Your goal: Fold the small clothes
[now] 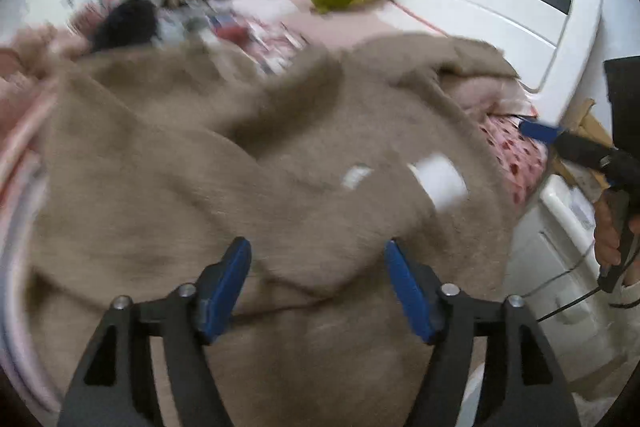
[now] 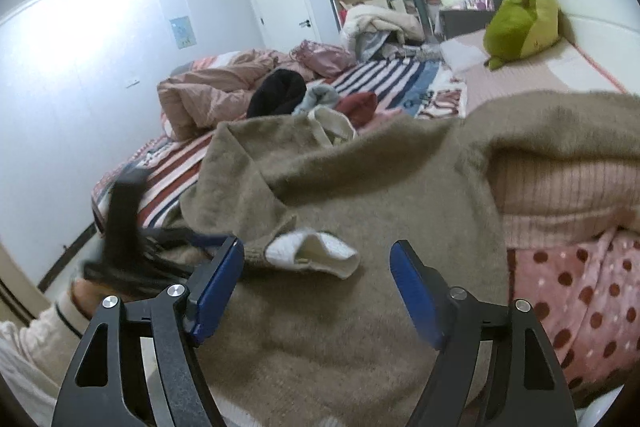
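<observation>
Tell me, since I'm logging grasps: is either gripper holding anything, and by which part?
Nothing is held. Left gripper and right gripper are open above the tan sweater.

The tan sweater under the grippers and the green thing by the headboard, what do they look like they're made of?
The tan sweater looks like a soft fuzzy knit, perhaps wool or acrylic: matte, hairy surface, ribbed edge near its white label. The green thing looks like a plush toy or cushion: rounded, matte, velvety fabric. The exact fibres can't be told.
</observation>
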The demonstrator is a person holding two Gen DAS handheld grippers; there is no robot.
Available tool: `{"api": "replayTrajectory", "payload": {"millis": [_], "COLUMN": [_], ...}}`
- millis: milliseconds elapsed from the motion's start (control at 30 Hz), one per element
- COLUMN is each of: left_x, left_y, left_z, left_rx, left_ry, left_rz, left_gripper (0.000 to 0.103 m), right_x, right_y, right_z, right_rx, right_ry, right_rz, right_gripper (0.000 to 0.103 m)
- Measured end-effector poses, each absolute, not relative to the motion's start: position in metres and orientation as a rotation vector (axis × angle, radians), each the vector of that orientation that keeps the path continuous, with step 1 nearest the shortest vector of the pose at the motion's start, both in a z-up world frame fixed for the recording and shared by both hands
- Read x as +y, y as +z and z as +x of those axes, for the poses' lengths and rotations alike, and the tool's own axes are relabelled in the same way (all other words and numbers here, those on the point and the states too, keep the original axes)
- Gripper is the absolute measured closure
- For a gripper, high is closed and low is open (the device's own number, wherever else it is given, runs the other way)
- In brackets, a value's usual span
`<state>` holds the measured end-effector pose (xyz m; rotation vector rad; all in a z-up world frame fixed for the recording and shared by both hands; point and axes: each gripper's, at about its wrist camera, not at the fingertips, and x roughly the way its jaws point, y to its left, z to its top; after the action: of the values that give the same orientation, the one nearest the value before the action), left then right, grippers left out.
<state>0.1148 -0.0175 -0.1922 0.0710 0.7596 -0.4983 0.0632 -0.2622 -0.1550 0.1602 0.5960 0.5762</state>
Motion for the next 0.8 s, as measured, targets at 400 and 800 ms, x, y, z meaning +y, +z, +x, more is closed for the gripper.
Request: {"api": "replayTrajectory", "payload": {"millis": [400,800], "left_x": [0.107,0.138], "left_y": [-0.160,-0.170], "left_z": [0.059,0.053], "left_rx": [0.532,0.567], "left_ry": [-0.145,-0.217], "left_rz": [-0.064,-0.217], "left_gripper": [0.008,0.008], "right_x": [-0.209,-0.220], "right_y": [-0.229,-0.197], "right_z": [0.129,0.136], "right_rx": [0.953,0.830], "right_ry": [0.733,0.621], "right_rz": [0.360,0.379], "right_gripper": [0.031,0.098]}}
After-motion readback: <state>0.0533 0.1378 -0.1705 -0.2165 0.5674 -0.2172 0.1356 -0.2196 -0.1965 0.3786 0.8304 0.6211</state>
